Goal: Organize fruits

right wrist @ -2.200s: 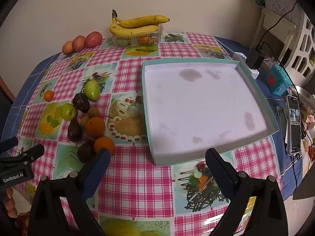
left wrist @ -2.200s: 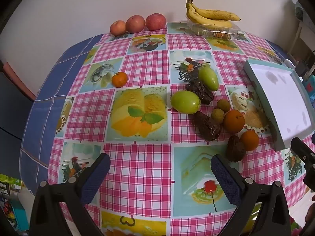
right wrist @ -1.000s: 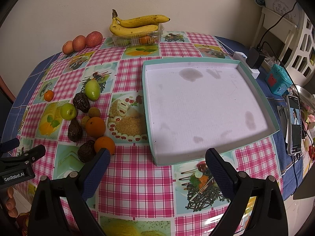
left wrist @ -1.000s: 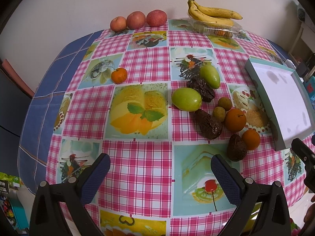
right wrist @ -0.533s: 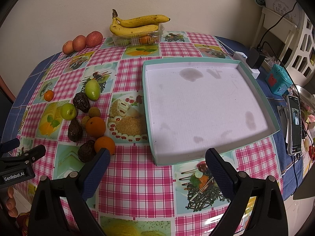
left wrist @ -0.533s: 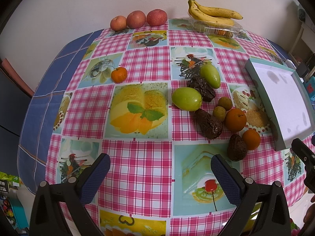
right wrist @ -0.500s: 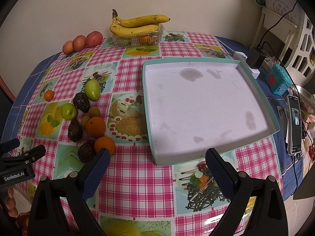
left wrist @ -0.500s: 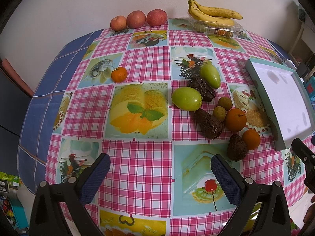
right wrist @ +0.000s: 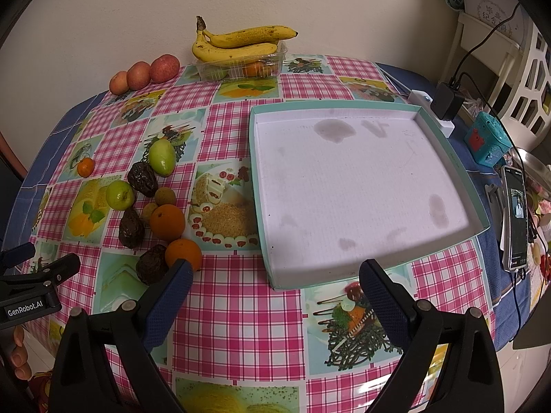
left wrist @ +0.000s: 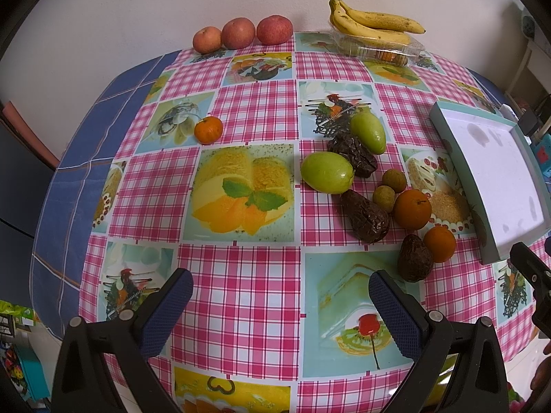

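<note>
Left wrist: fruits [left wrist: 365, 186] lie beyond open left hand-held gripper [left wrist: 280, 304].

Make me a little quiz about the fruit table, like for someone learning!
1. True or false: the tray already holds fruit.
2. What sits on the clear box: A) apples B) bananas C) oranges?
3. Fill in: both the left tongs and the right tongs are ____.

Key: 1 false, it is empty. 2 B. 3 open, holding nothing.
</note>
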A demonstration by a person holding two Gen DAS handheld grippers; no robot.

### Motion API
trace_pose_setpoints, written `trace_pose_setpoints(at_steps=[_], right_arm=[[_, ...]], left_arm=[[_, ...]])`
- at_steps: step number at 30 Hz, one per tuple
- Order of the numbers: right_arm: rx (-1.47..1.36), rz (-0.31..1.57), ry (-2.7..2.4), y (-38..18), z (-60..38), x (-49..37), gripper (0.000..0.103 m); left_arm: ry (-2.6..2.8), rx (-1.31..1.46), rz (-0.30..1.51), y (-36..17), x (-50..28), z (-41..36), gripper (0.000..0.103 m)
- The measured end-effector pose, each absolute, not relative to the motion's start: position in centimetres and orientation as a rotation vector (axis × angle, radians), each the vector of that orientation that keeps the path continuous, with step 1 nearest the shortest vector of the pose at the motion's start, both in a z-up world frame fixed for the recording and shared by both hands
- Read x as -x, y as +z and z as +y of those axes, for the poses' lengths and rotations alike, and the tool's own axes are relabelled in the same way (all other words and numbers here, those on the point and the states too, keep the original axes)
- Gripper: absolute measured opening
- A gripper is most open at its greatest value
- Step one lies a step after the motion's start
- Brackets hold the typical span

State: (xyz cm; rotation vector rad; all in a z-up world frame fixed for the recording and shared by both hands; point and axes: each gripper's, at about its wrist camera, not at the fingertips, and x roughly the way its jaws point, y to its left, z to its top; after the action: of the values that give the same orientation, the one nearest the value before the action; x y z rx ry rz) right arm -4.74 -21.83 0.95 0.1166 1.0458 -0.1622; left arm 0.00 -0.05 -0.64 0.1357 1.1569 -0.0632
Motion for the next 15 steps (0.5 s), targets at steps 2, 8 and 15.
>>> trace_pose_setpoints(at_steps=[2, 8, 15], right_arm=[[-0.117, 1.046, -0.162, 0.92, -21.89, 4.69, 0.097], [-0.118, 1.048, -0.162, 0.89, -21.85, 4.54, 0.097], [-0.13, 1.053, -0.15, 0.49, -21.65, 4.52, 0.097]], left_arm=[[-0.063, -0.137, 1.158, -0.71, 0.05, -0.06, 0.103], [-0.059, -0.133, 1.164, -0.99, 0.08, 0.03, 0.103], [-0.063, -0.069, 1.159, -0.3, -0.63, 0.91, 0.103]])
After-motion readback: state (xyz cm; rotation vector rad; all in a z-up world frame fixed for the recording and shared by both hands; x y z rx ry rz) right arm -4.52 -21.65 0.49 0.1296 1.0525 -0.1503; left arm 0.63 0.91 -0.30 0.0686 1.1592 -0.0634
